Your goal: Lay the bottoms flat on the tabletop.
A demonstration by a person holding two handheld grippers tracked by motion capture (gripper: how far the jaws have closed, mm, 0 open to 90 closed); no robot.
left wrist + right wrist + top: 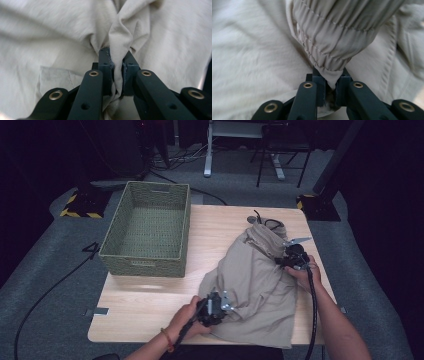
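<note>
Item, as I see it: beige garment (255,280) on table (145,305). Left gripper (216,308) clenched on its near fold; right gripper (294,256) clenched on gathered waistband, forearms reaching forward.

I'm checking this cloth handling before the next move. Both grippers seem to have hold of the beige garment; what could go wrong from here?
1. The left gripper pinches only a thin fold of the beige garment; a pull may slip it free.
2. The right gripper grips just the tip of the gathered elastic band, so that hold could also slide off.
3. The garment's near hem overhangs the table edge and may drag down.
</note>
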